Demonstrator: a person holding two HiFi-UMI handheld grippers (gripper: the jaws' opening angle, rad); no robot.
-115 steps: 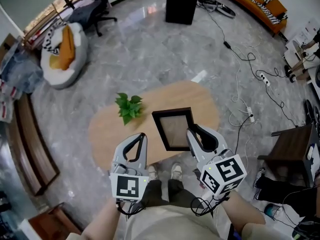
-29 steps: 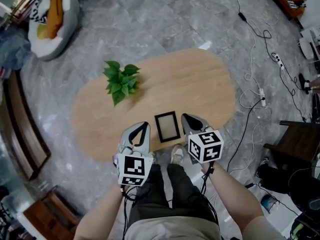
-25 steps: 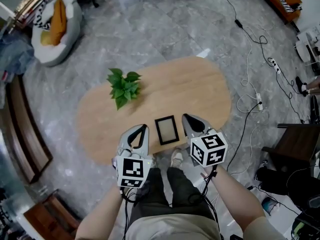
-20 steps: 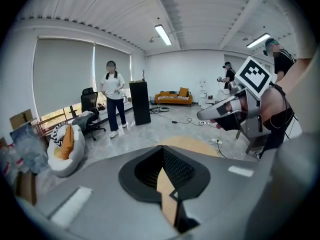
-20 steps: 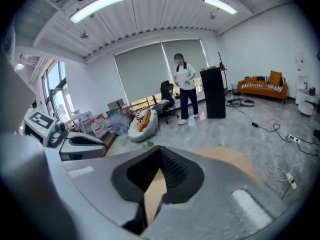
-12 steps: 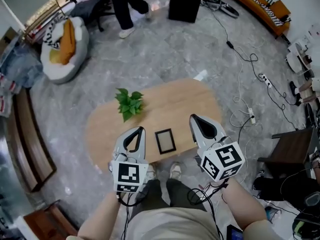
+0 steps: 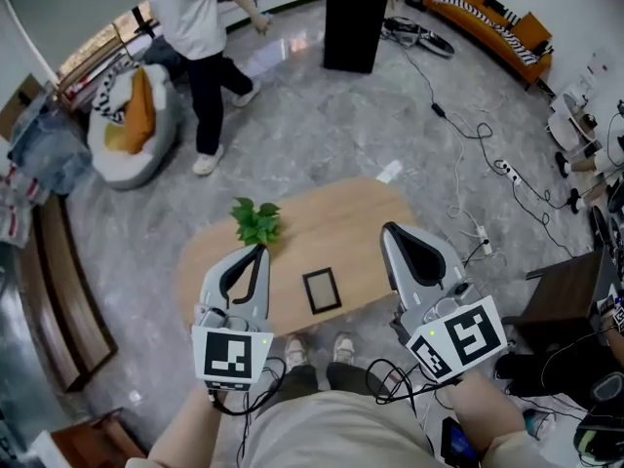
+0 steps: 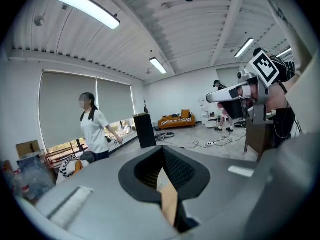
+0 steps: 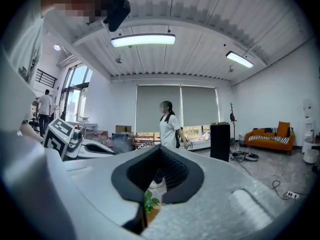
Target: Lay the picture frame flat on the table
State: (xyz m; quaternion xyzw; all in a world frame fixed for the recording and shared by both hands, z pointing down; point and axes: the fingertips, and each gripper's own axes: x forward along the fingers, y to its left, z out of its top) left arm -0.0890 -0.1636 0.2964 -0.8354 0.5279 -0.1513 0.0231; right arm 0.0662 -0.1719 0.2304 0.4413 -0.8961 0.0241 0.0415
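The oval table (image 7: 341,220) fills the middle of the head view, on a grey floor (image 7: 322,115), with a person (image 7: 200,27) walking at upper left and a black cabinet (image 7: 356,13) at top centre. The left gripper (image 7: 259,250) and right gripper (image 7: 388,228) rise from the lower edge, both lifted clear of the table, their jaws closed tip to tip on nothing. A plant (image 7: 257,222) stands on the table's left part. The frame (image 7: 322,291) lies flat near the table's lower edge, between the grippers and touching neither. Only the head view shows the frame. The right gripper view catches the plant through its jaws' gap, and the left gripper view only a strip of tabletop.
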